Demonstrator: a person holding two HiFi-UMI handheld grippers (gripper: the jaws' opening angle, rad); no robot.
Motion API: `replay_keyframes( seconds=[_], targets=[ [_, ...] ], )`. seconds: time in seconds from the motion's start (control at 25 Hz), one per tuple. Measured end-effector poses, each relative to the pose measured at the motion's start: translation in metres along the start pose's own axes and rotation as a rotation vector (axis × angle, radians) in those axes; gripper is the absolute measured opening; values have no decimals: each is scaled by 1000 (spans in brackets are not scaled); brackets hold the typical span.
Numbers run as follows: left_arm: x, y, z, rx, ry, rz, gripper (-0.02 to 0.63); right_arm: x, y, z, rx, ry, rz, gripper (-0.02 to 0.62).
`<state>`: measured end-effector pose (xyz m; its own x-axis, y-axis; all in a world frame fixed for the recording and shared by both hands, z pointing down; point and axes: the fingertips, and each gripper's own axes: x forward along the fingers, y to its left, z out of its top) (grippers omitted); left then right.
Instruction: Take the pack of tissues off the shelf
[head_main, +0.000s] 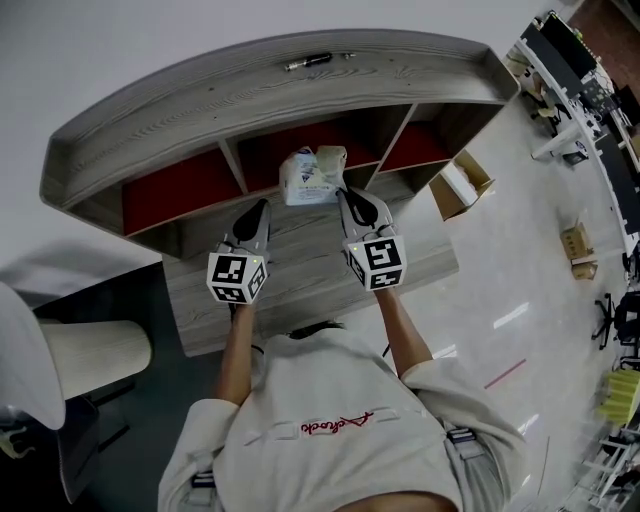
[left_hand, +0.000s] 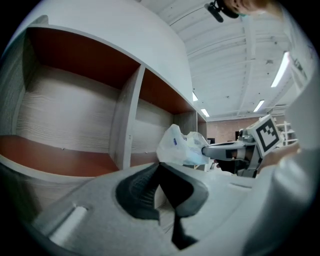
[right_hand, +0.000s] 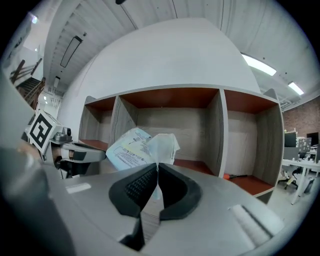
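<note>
The pack of tissues (head_main: 305, 178) is a pale blue-and-white plastic pack. It hangs in front of the middle compartment of the grey wooden shelf (head_main: 250, 95), whose back panels are red. My right gripper (head_main: 346, 194) is shut on the pack's crumpled wrapper end. In the right gripper view, the pack (right_hand: 131, 150) rises just above the closed tips of the right gripper (right_hand: 157, 165). My left gripper (head_main: 262, 206) hangs to the pack's left, shut and holding nothing. In the left gripper view, the left gripper (left_hand: 160, 165) has the pack (left_hand: 176, 145) beyond it, to the right.
A dark pen (head_main: 307, 62) lies on the shelf's top. An orange-handled tool (right_hand: 232, 176) lies in the right compartment. A low wooden bench (head_main: 300, 270) stands under the grippers. An open cardboard box (head_main: 460, 183) sits on the floor to the right, and a stool (head_main: 95, 355) to the left.
</note>
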<state>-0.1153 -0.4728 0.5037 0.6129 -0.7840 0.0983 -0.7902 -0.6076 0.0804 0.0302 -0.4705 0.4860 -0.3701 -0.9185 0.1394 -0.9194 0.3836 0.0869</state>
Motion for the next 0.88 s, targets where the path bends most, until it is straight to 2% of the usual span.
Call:
replay_keyframes(
  seconds=[0.44,0.88],
  targets=[
    [-25,5,-5,-10,-4,-14,-2,-28,35,6,-30,-22,-8,15],
    [-35,-7,-17,-15,17,-19,-2,-41,40,-5,-16,-20,-5,14]
  ],
)
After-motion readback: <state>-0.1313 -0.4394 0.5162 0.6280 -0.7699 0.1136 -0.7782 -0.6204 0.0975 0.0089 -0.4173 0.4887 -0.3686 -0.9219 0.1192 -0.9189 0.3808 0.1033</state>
